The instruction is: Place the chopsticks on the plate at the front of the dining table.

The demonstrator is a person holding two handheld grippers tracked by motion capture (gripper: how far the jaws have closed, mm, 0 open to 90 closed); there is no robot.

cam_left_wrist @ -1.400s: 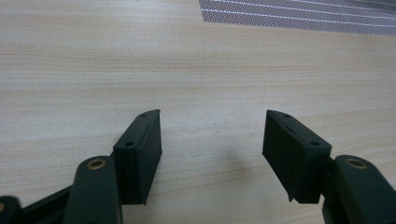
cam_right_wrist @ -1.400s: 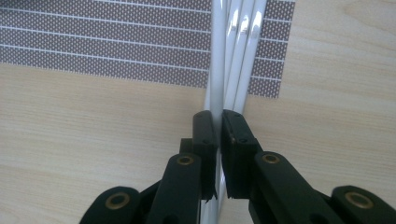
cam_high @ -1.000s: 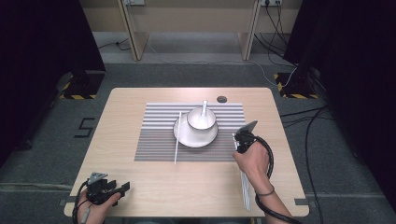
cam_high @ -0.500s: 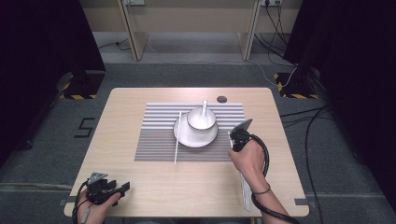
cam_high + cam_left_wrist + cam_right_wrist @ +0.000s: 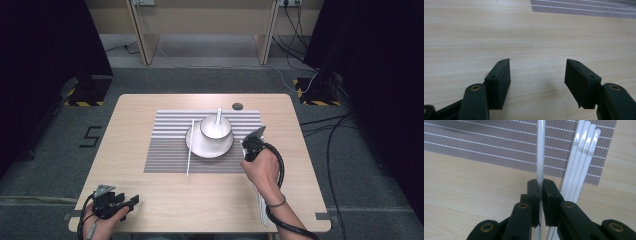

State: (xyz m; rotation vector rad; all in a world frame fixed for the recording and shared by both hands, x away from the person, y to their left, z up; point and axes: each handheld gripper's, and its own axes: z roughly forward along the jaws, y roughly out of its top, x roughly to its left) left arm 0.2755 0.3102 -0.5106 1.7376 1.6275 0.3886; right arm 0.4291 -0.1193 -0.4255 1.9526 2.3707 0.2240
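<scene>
the left gripper (image 5: 131, 201) rests open and empty at the table's (image 5: 150, 210) near corner. on the striped mat (image 5: 165, 160) one chopstick (image 5: 190, 147) lies beside the plate (image 5: 210, 147) and bowl (image 5: 216, 127). the right gripper (image 5: 540, 192) pinches a single white chopstick (image 5: 540, 150) tight, next to the spare sticks (image 5: 581, 157). it's slick and thin, so it could swivel or slip out. pale wood table, grey carpet, cables around.

White chopstick (image 5: 540, 152) — slender, glossy, round in section — is clamped between the closed jaws of the right gripper (image 5: 540, 185), lifted and running straight out over the striped placemat (image 5: 481, 142). Just to its right — three matching chopsticks (image 5: 580, 160) lie side by side, touching, across the placemat's near right corner.
</scene>
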